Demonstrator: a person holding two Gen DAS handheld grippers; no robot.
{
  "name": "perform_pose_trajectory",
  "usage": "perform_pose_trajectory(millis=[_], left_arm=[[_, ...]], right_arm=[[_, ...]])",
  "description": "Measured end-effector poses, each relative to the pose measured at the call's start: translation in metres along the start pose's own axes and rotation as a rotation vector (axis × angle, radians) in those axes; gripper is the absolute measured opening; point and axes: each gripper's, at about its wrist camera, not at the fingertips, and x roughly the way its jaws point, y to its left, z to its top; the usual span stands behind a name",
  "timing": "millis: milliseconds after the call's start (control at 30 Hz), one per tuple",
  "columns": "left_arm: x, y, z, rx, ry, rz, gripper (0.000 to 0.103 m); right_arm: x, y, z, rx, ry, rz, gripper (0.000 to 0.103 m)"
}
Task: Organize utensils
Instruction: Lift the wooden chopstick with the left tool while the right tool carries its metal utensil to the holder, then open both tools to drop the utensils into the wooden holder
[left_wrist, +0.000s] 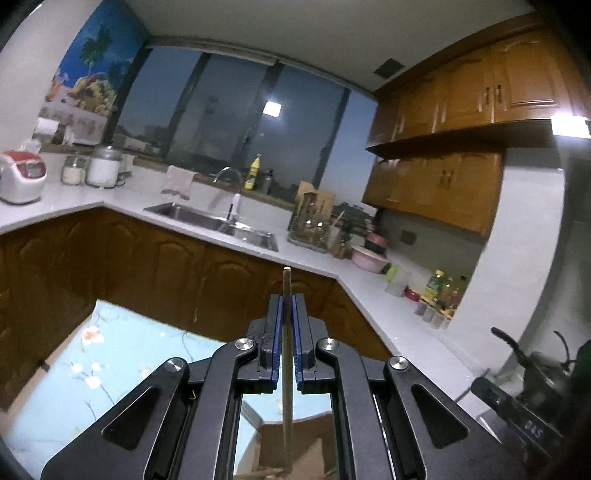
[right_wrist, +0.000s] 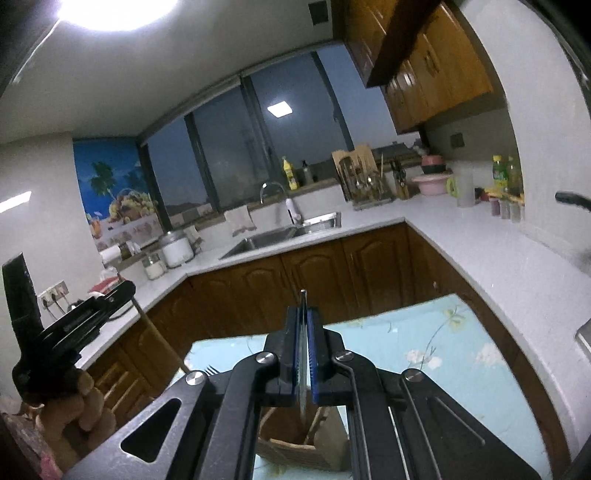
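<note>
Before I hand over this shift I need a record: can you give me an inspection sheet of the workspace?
Surface: table with floral blue cloth.
Job's things: wooden holder below both grippers; wooden stick, likely a chopstick; thin metal utensil; fork on the cloth.
Clutter: nothing seen on the cloth besides these.
Grippers: left gripper shut on the stick; right gripper shut on the metal utensil.
Cables: nothing seen.
Surroundings: sink, rice cooker, dish rack, pink bowls, bottles.
</note>
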Motion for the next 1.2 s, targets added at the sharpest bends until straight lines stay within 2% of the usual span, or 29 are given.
perform_pose_trajectory(millis=[267, 467, 867, 900, 967, 1000, 1033, 1067, 1100, 1133, 1200], left_arm=[[0.026, 0.016, -0.041, -0.015, 0.104, 0.012, 0.004], [0.034, 0.014, -0.058, 0.035, 0.187, 0.008, 0.006], [0.031, 0.01, -0.052, 0.059, 0.217, 0.003, 0.006], [0.03, 0.01, -0.05, 0.052, 0.22, 0.002, 0.006], [0.025, 0.009, -0.047, 0.041, 0.215, -0.015, 0.007], [0.023, 0.009, -0.045, 0.04, 0.214, -0.024, 0.009], [0.018, 0.008, -0.043, 0.041, 0.211, -0.033, 0.012], [0.012, 0.006, -0.04, 0.041, 0.201, -0.041, 0.021], [0.007, 0.005, -0.038, 0.041, 0.191, -0.047, 0.031], [-0.001, 0.004, -0.035, 0.044, 0.175, -0.058, 0.037], [-0.014, 0.002, -0.03, 0.061, 0.149, -0.059, 0.058]], right_arm=[[0.023, -0.01, -0.036, 0.02, 0.085, -0.016, 0.004], [0.029, -0.018, -0.043, 0.047, 0.112, -0.014, 0.004], [0.029, -0.014, -0.04, 0.052, 0.131, -0.01, 0.005], [0.03, -0.014, -0.041, 0.058, 0.135, -0.001, 0.01], [0.029, -0.016, -0.041, 0.07, 0.137, 0.01, 0.01], [0.029, -0.017, -0.041, 0.071, 0.136, 0.01, 0.015], [0.024, -0.018, -0.041, 0.076, 0.127, 0.015, 0.024], [0.022, -0.019, -0.041, 0.083, 0.119, 0.019, 0.029], [0.017, -0.02, -0.041, 0.092, 0.105, 0.026, 0.045], [0.011, -0.021, -0.04, 0.102, 0.089, 0.033, 0.06], [-0.002, -0.024, -0.039, 0.117, 0.057, 0.04, 0.074]])
